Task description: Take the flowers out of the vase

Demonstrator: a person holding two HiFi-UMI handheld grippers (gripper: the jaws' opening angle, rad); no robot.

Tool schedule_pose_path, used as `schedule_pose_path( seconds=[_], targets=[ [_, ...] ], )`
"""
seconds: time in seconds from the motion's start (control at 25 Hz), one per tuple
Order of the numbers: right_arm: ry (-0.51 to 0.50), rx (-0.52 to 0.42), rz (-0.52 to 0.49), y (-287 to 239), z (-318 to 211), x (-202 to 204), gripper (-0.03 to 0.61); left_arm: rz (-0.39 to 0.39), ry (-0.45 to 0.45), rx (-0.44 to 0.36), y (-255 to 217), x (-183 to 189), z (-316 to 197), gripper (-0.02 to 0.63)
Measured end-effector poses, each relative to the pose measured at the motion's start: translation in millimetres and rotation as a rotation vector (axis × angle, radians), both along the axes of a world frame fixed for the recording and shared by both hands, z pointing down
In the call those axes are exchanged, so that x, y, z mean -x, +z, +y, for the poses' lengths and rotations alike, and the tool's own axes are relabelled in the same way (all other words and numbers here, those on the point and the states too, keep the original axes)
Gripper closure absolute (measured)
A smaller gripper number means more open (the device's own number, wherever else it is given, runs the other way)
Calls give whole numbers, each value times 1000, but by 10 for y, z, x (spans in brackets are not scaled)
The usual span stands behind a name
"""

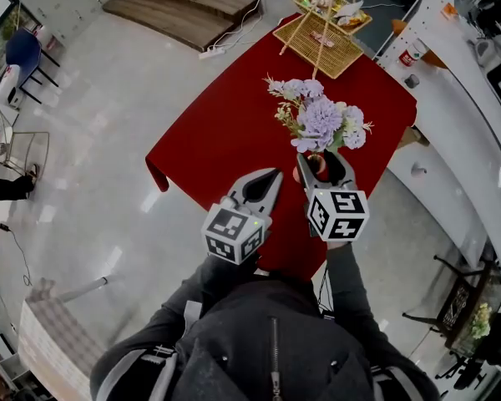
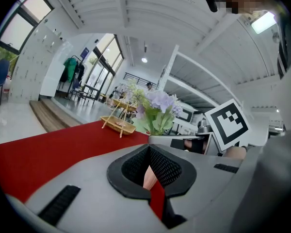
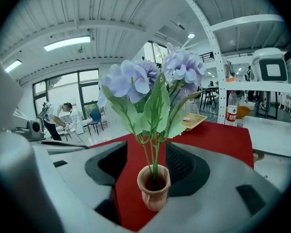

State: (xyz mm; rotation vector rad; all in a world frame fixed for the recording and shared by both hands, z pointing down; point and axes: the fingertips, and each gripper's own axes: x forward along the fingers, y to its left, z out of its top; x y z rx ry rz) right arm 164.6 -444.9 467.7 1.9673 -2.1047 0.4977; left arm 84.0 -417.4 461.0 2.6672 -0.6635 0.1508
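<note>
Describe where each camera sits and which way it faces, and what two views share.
Head view: on the person's head, facing steeply down at the red table, flowers and basket; grey sleeves, left tongs and right tongs show.
Left gripper view: on the left tongs, facing across the table toward the flowers; its shut jaws and the right tongs' marker cube show.
Right gripper view: on the right tongs, facing the vase between its open jaws.
Shared: both gripper views show flowers and basket.

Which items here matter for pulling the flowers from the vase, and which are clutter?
Job: flowers; vase; right tongs, open, vase between them; left tongs, shut, empty.
Lying about: wicker basket; bottle; blue chair.
</note>
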Motion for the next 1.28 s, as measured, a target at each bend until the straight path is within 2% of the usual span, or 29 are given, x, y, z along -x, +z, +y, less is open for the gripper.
schedule_pose_path(
  seconds=[0.44, 0.48, 0.56, 0.84, 1.28],
  targets=[
    [11, 25, -11, 66, -99, -60, 374, -7, -8, 20, 75, -33, -92, 604],
    [15, 27, -6, 74, -95, -63, 381, -7, -6, 20, 76, -39, -88, 604],
    [30, 27, 7, 82, -84, -89, 456, -6, -4, 19, 75, -51, -86, 604],
    [62, 24, 20, 81, -96, -153, 513, -12, -8, 24, 87, -59, -110, 604],
    [58, 25, 22, 81, -108, -165, 532, -18, -18, 25, 90, -36, -107, 604]
  ],
)
